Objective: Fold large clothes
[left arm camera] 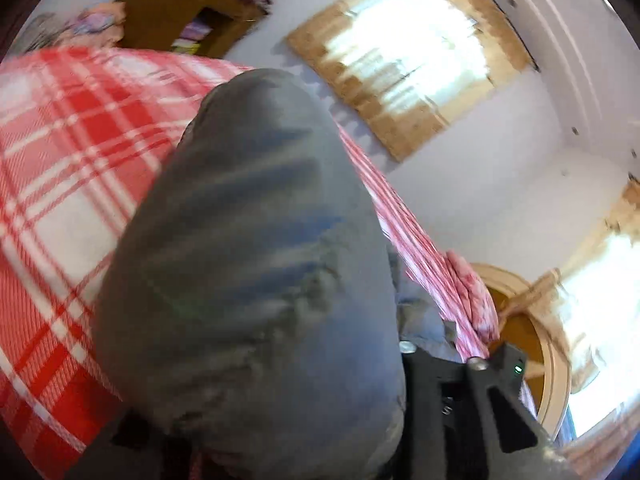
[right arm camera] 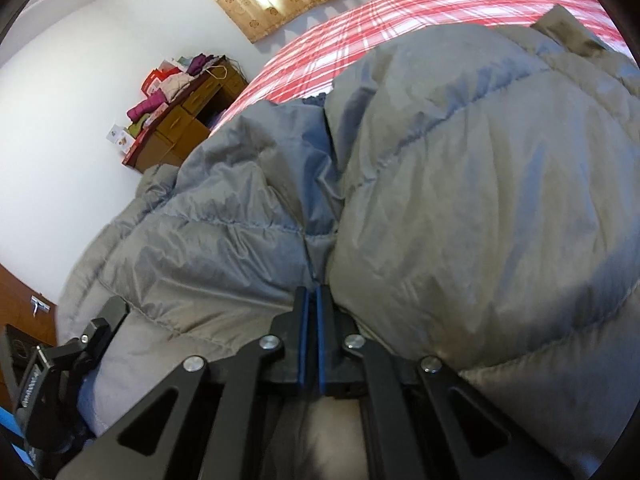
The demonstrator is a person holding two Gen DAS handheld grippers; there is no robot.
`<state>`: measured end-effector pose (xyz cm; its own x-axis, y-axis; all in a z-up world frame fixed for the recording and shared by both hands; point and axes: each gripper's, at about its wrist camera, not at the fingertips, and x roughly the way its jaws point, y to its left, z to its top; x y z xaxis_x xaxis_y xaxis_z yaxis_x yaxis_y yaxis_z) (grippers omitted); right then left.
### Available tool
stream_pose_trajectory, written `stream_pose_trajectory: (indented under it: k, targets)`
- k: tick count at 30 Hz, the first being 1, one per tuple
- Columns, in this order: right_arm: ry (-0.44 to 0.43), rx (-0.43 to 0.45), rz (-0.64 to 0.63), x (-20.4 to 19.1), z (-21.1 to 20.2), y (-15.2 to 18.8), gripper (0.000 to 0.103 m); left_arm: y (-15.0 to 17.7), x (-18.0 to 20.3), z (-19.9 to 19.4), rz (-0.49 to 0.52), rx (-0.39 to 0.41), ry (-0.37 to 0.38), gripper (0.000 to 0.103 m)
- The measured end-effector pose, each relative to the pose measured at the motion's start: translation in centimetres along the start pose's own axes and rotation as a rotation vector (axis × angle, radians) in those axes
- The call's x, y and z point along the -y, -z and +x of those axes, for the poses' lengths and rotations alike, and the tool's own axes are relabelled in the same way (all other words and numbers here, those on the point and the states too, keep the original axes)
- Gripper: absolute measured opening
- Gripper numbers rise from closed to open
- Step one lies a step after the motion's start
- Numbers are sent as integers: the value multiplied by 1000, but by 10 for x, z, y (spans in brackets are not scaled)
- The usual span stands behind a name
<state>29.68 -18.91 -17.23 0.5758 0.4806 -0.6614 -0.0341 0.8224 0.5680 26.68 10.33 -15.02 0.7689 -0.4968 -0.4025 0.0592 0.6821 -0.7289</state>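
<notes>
Both tongs work on the grey jacket (right arm camera: 460, 200) lying on the bed (right arm camera: 400, 16). My right tongs (right arm camera: 312, 296) are together, pinching a fold; left tongs (left arm camera: 280, 420) are buried under fabric, so I cannot tell.

1. The left wrist view sits very close behind a puffy grey quilted jacket (left arm camera: 248, 264), looking across the red-and-white checked bedspread (left arm camera: 68, 152) towards curtained windows.
2. The right wrist view looks down along the jacket (right arm camera: 460, 200), sharing the bedspread (right arm camera: 360, 20).
</notes>
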Motion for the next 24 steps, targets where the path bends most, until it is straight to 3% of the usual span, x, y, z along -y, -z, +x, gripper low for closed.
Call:
stream_pose_trajectory:
  k: [7,10,13,17,19,22,24]
  targets:
    - [-155,-73,131,-12,7,26,3,-10,37,-31,185,2,55,23]
    - [-285,-146,183,-31,20,43,3,-14,58,-47,307,7,42,23]
    - [-415,-243,199,-50,33,55,3,-8,82,-58,469,3,-32,23]
    - [-444,-270,178,-44,14,49,11,0,92,-62,559,-10,-66,23]
    - [-458,-225,174,-27,-15,38,11,11,104,-62,629,-10,-89,23]
    - [-410,-140,136,0,-62,19,11,26,124,-53,697,-29,-86,23]
    - [-322,-87,99,23,-95,9,11,38,134,-46,761,-36,-105,23]
